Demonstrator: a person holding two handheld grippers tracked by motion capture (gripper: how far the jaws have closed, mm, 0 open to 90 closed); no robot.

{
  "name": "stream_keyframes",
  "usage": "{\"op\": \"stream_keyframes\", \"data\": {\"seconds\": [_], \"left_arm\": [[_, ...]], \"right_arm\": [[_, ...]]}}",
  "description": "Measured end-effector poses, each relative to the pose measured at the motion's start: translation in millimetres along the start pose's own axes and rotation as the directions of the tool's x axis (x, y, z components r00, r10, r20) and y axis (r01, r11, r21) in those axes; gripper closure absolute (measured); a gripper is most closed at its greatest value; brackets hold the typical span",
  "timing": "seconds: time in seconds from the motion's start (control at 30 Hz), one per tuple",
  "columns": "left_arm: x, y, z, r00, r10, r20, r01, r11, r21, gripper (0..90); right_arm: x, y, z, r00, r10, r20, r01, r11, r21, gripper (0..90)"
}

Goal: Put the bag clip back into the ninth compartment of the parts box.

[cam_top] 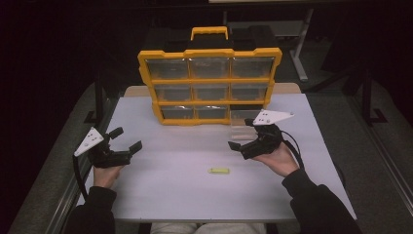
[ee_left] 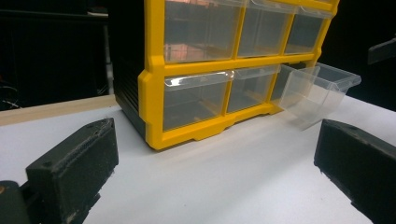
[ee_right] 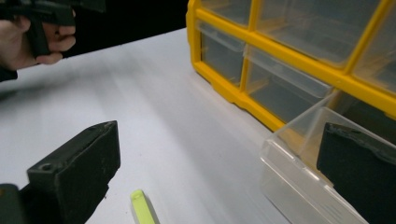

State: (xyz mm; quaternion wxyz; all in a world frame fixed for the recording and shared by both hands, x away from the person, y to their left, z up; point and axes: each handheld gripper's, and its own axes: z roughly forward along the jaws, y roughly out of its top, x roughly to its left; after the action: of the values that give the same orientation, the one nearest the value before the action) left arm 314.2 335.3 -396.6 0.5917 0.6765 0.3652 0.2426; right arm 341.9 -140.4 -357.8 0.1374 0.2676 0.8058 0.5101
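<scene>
Dark room, white table (cam_top: 146, 195), grey floor (cam_top: 380, 161) beyond.

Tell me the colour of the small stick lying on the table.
Yellow-green. The stick shows best in the high view, lying alone on the white table.

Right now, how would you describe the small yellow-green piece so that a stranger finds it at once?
Start from the yellow drawer cabinet at the back of the white table. Come toward the person: the yellow-green stick lies flat between the two grippers. It is loose, small and bright, unlike the clear pulled-out drawer.
</scene>
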Motion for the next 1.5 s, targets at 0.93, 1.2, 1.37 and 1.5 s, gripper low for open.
{"op": "stream_keyframes", "data": {"seconds": [0.93,1.2,1.37,1.5], "left_arm": [[0.5,-1.4,-1.5,1.0000,0.004,-0.004,-0.004,1.0000,0.005,0.0],[-0.5,-1.2,-2.7,1.0000,-0.004,0.002,0.004,1.0000,0.001,0.0],[-0.3,-1.2,-4.3,1.0000,-0.003,0.003,0.003,1.0000,-0.003,0.0],[-1.3,-1.7,-4.4,1.0000,-0.005,0.004,0.005,1.0000,-0.002,0.0]], "right_arm": [[17.1,10.9,46.7,0.9870,-0.062,-0.149,0.089,0.979,0.186,0.0],[23.4,11.0,59.7,0.9788,-0.078,-0.189,0.121,0.967,0.226,0.0],[29.6,8.2,70.4,0.9697,-0.091,-0.227,0.153,0.950,0.274,0.0],[32.9,4.0,76.6,0.9609,-0.091,-0.262,0.174,0.932,0.318,0.0]]}}
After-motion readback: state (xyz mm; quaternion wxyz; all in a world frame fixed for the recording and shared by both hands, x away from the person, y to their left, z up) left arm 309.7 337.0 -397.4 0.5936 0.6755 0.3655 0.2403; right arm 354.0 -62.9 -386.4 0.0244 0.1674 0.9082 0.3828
